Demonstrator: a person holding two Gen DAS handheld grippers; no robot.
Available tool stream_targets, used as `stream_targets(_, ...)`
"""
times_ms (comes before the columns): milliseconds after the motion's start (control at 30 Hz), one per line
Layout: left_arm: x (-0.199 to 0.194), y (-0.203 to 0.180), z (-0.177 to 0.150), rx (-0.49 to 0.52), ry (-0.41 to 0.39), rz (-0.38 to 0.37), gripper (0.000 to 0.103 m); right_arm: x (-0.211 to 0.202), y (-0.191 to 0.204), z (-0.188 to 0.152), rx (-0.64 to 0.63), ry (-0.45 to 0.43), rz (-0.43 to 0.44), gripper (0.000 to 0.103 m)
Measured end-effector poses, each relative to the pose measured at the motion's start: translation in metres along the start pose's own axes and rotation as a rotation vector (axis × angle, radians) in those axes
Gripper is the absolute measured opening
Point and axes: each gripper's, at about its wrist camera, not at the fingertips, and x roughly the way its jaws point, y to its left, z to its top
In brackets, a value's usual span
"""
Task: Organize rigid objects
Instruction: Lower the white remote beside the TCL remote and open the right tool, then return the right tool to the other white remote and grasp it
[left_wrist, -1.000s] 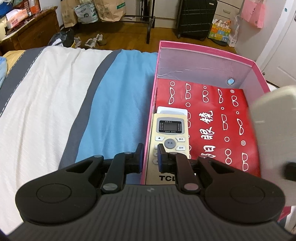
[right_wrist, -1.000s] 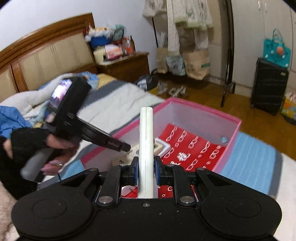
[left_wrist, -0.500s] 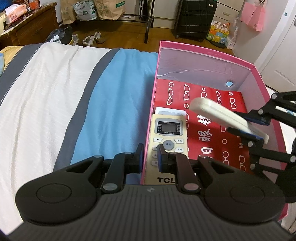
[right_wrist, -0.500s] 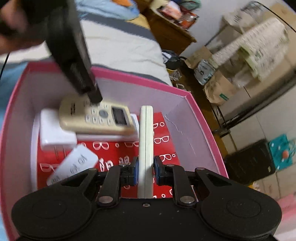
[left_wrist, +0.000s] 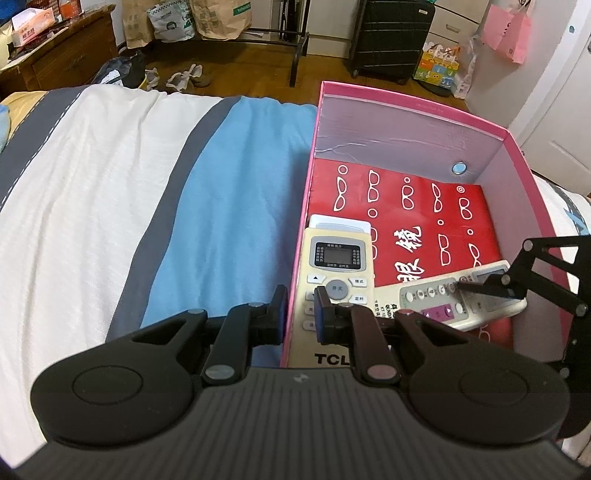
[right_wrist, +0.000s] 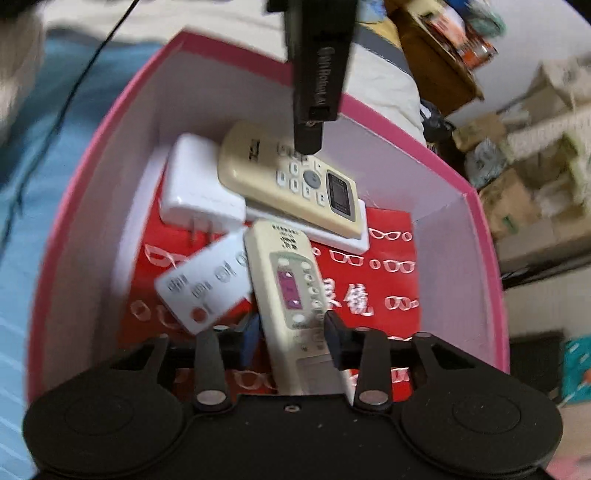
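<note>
A: Box first. Pink box (left_wrist: 413, 107) sits on the striped bedspread (left_wrist: 147, 177), red glasses-print sheet (left_wrist: 417, 206) lining the floor.

B: Contents?

A: Cream TCL remote (left_wrist: 338, 280) at the near left wall of the box, face up, lying over a flat white piece (left_wrist: 338, 222). In the right wrist view there's also a white plug adapter (right_wrist: 201, 184) beside it, touching, and a small white card remote (right_wrist: 205, 286) with a red button.

B: And the white remote with purple buttons (right_wrist: 295, 295)?

A: Face up in the box, near right in the left wrist view, one end overlapping the card remote. It runs between the right gripper (right_wrist: 291, 334) fingers.

B: Gripped?

A: No. Jaws are opening, there's a gap on the left pad side. Right pad looks close to the remote's edge but the frame is blurry, can't tell if it's touching. I'd call it released.

B: Left gripper (left_wrist: 300, 315)?

A: Jaws almost closed, straddling the near left wall of the box. Left finger outside over the blue stripe, right finger inside over the TCL remote's buttons. Looks clamped on the wall. In the right wrist view its fingertip comes down right at that remote's keypad.
</note>
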Motion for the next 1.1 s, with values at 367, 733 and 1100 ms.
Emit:
stream_targets(367, 0.001, -0.002, 0.0, 0.006, -0.001, 0.009, 0.013, 0.009, -0.037, -0.005, 0.372, -0.021, 0.015, 0.039)
stream_targets(733, 0.001, -0.004, -0.001, 0.01, 0.0, 0.016, 0.013, -0.028, -0.066, -0.032, 0.723, -0.16, 0.031, 0.044)
stream_targets(1100, 0.001, -0.005, 0.003, 0.005, 0.017, 0.025, 0.013, -0.122, -0.087, -0.177, 1.269, -0.216, 0.139, 0.051)
